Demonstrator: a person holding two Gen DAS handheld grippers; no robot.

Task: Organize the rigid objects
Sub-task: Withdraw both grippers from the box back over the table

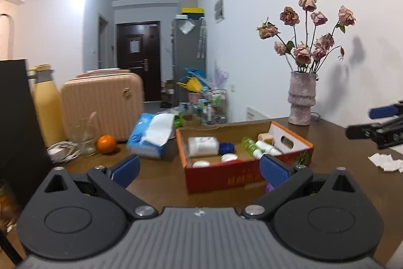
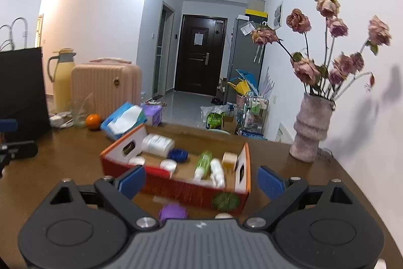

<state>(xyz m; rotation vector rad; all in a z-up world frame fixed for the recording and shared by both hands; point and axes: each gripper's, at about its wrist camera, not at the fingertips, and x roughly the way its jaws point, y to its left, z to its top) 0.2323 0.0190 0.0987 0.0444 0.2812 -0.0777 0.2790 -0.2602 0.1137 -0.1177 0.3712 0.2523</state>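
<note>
A red and orange cardboard box [image 1: 224, 174] [image 2: 181, 189] stands on the brown table and holds several items: a white jar [image 1: 202, 146] [image 2: 157, 144], a blue lid [image 1: 226, 148] [image 2: 178, 155], green and white bottles [image 1: 262, 149] [image 2: 210, 168], round white lids [image 1: 228, 157] and a tan block [image 2: 229, 160]. A purple object [image 2: 173, 212] lies on the table in front of the box. My left gripper [image 1: 200, 169] is open and empty, near the box's front wall. My right gripper [image 2: 201, 182] is open too, nothing between its fingers.
A vase of dried roses [image 1: 302, 97] [image 2: 311, 132] stands at the back right by the wall. A tissue pack [image 1: 151, 136], an orange [image 1: 106, 143], a glass [image 1: 84, 140], a yellow flask [image 1: 47, 105] and a pink suitcase [image 1: 103, 102] sit at the left. White paper scraps [image 1: 385, 161] lie right.
</note>
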